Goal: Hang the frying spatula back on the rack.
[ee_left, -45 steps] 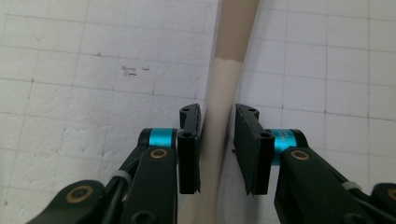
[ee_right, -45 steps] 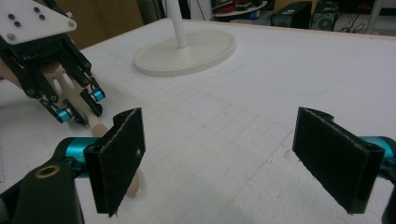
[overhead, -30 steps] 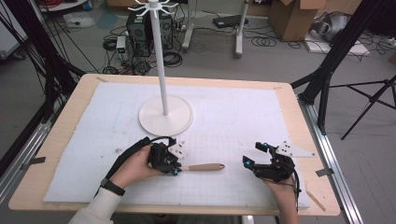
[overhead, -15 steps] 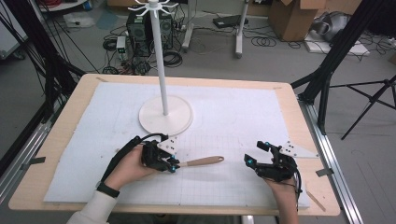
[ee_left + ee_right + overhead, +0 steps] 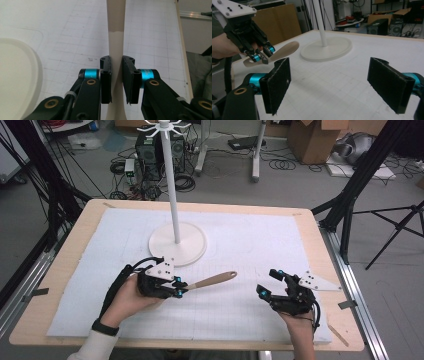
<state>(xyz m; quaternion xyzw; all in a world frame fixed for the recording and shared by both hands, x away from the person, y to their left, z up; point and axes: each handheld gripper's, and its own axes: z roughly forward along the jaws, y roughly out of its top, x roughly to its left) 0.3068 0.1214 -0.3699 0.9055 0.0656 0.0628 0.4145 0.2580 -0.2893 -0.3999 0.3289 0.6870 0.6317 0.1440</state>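
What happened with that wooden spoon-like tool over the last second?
The left gripper, its jaws shut on the pale wooden spatula, has lifted it off the white mat: the handle end, which lay flat a second ago, now tilts up toward the white hanging stand. The grip itself is unchanged. The right gripper stays open over the mat, and the stand has not moved.

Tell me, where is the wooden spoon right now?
In the high view the wooden spoon is clamped in the left gripper, front left of the table, handle pointing right, just in front of the white stand's round base.
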